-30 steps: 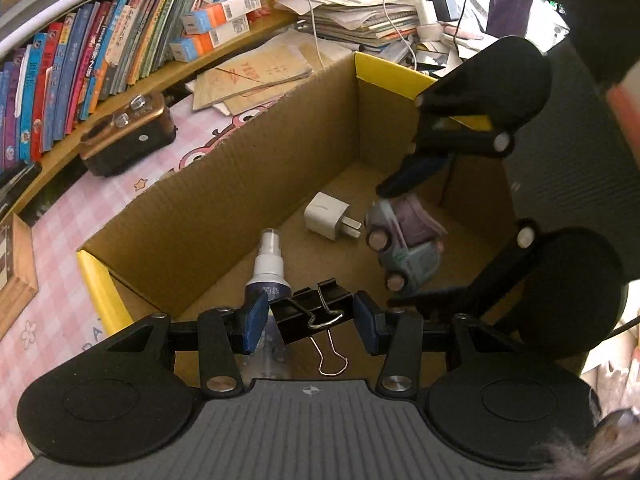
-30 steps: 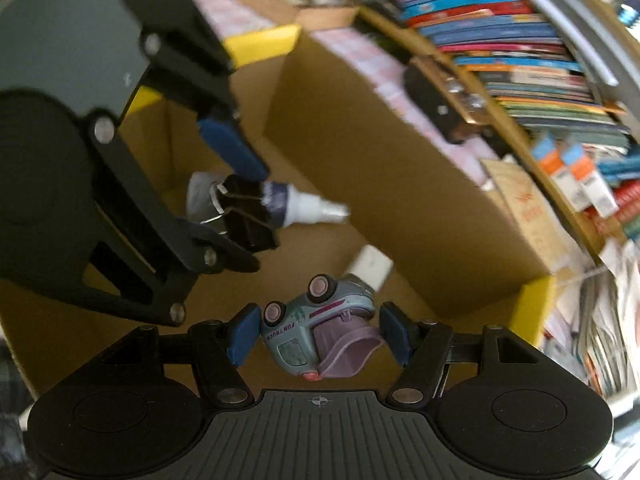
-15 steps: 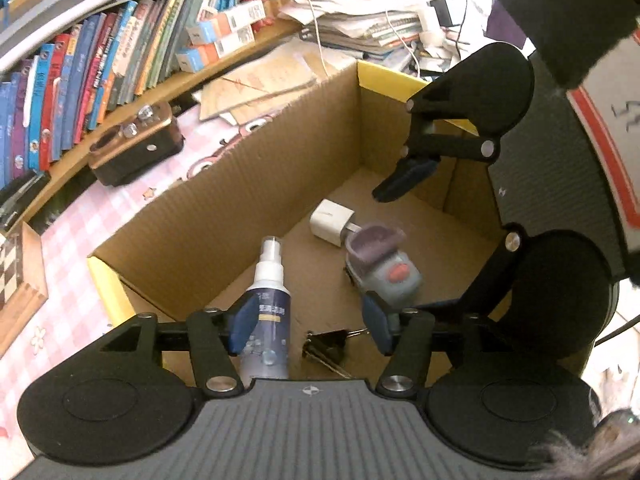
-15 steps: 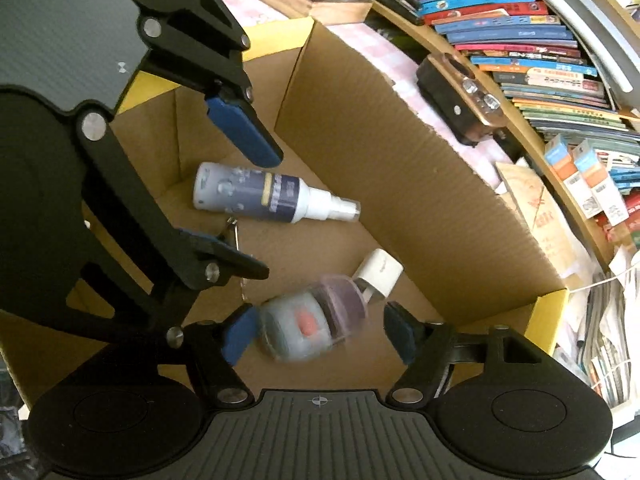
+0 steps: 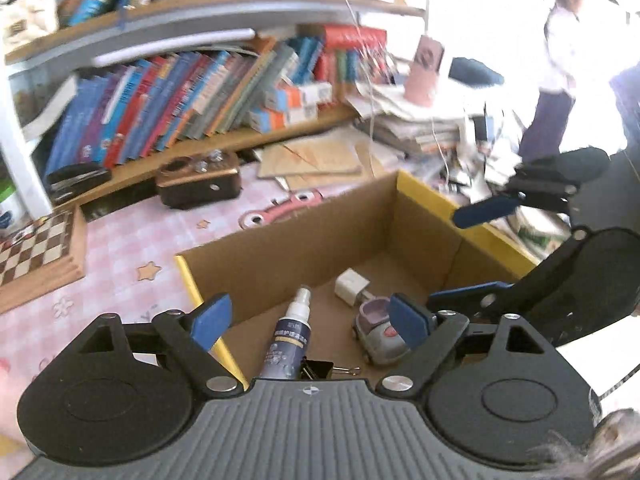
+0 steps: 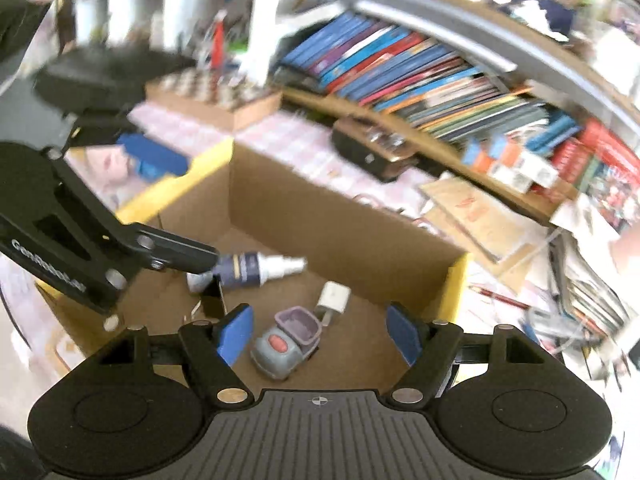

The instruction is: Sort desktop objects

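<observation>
Both releases done: grey toy car (image 6: pixel 282 346) and black binder clip (image 5: pixel 316 369), formerly pinched, now lie in the cardboard box (image 5: pixel 280 248) below spread, empty right fingers (image 6: pixel 235 334); left fingers (image 5: pixel 210 322) are opening, empty.

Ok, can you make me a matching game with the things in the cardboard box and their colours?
Things:
1. spray bottle
2. toy car
3. charger plug
4. binder clip

Colours:
A. white all over
B. black
C. dark blue with a white top
D. grey with a purple back

Pairs: 1-C, 2-D, 3-A, 4-B
</observation>
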